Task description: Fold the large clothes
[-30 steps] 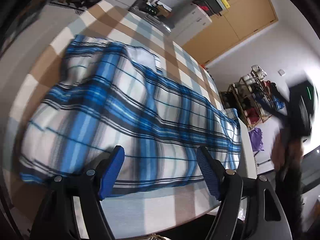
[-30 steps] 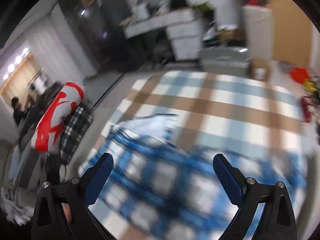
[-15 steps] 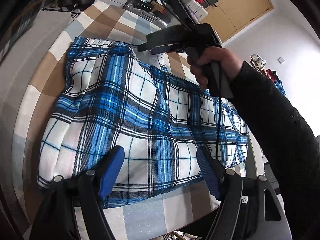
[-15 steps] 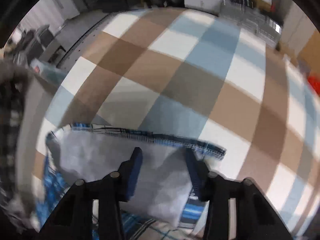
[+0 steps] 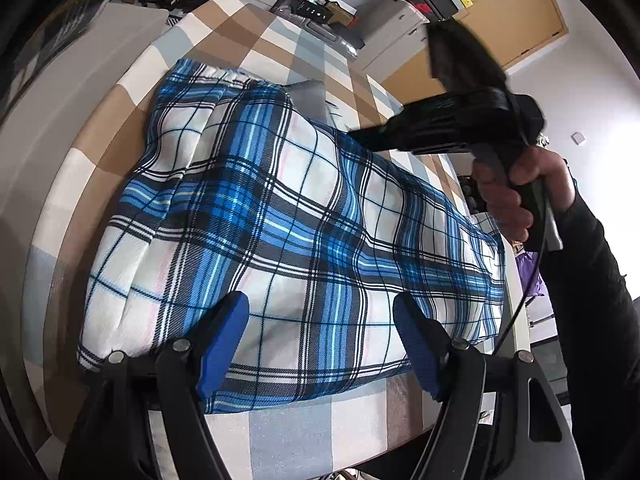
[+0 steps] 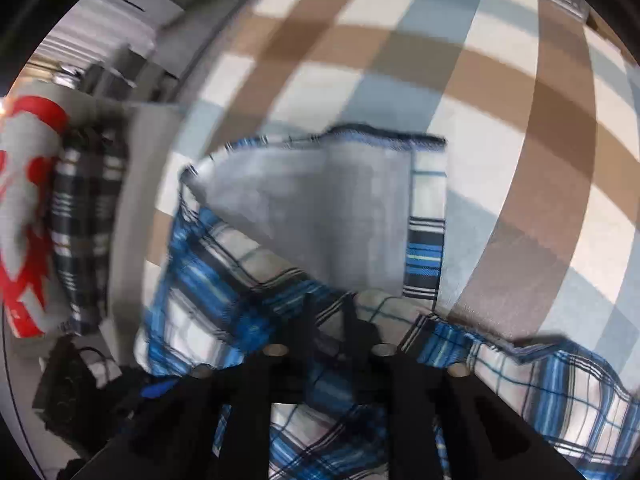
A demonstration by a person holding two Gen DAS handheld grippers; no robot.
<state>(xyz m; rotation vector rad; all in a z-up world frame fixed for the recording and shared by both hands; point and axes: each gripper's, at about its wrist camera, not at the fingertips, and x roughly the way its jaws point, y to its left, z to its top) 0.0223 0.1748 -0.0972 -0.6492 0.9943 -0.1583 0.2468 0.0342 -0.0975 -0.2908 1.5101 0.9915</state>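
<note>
Blue-and-white plaid cloth [image 5: 280, 220] lies spread across most of the checked surface [image 5: 288, 436], its near hem close to the near edge. The left wrist view shows the left tongs [image 5: 320, 340] standing wide above that hem, nothing between the blue pads [image 5: 224, 340], and a hand [image 5: 516, 192] in a dark sleeve holding the right tool over the far side. Only the right wrist view shows the right tongs [image 6: 328, 312] closing, jaws narrow with plaid fabric between them, just below a grey turned-over flap [image 6: 320, 208]; a red-and-white bundle [image 6: 28, 216] sits beyond the left edge.
</note>
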